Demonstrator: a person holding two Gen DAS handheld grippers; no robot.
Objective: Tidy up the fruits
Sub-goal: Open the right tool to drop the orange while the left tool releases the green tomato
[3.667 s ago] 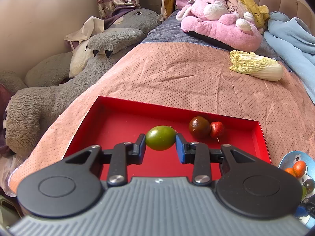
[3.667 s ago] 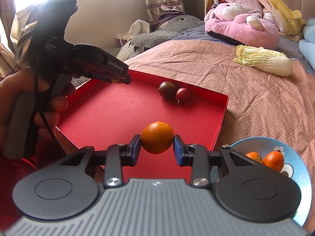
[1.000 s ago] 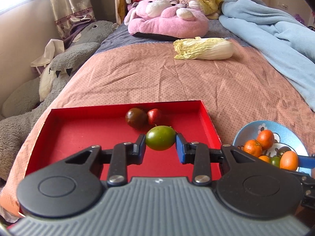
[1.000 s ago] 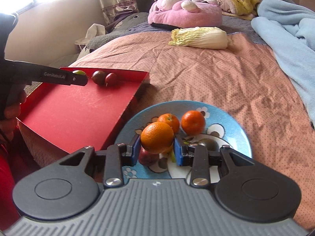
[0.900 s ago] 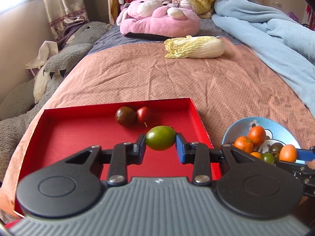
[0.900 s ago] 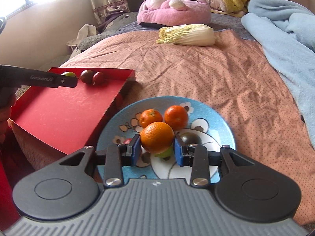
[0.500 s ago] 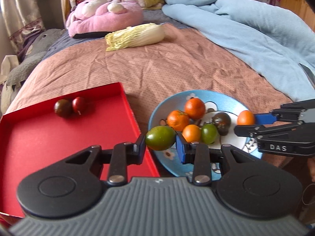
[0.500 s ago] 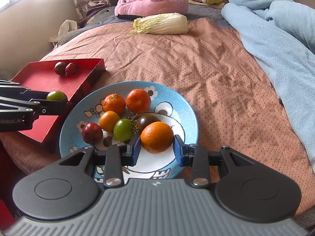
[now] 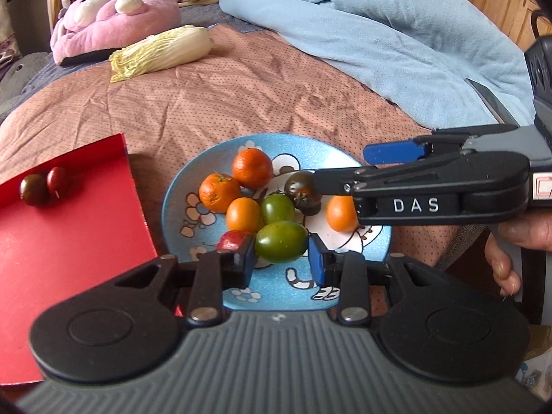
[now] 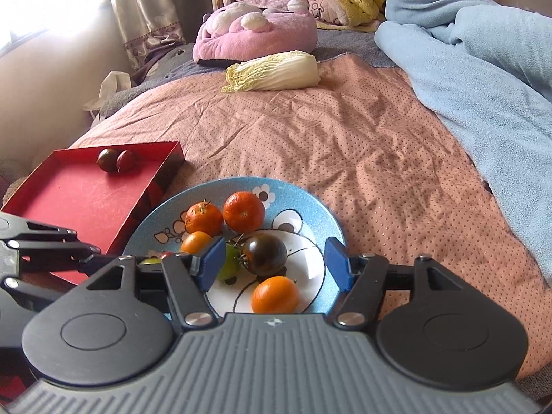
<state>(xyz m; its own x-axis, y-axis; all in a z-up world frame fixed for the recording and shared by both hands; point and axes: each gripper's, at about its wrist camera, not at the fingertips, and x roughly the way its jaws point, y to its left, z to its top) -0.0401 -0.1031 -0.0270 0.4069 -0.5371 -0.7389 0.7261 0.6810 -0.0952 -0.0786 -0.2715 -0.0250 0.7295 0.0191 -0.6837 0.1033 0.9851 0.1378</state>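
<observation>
My left gripper (image 9: 281,253) is shut on a green tomato (image 9: 281,245) and hovers over the near side of the blue plate (image 9: 179,186). The plate holds several oranges and tomatoes. My right gripper (image 10: 274,260) is over the same plate (image 10: 310,203) with its jaws opening. An orange (image 10: 275,294) lies on the plate below and between its blue pads (image 10: 211,260), touching neither. A dark tomato (image 10: 265,253) sits just beyond it. In the left wrist view the right gripper (image 9: 358,167) reaches in from the right, above the orange (image 9: 339,212).
A red tray (image 9: 69,241) left of the plate holds a dark tomato (image 9: 32,189) and a small red fruit (image 9: 57,181). Farther up the bed lie a cabbage (image 9: 162,51), a pink plush (image 9: 114,20) and a blue blanket (image 9: 379,34). A hand (image 9: 517,238) holds the right gripper.
My left gripper swung right from over the red tray to over the blue plate, still holding the green tomato. The right gripper's jaws spread and the orange now rests on the plate.
</observation>
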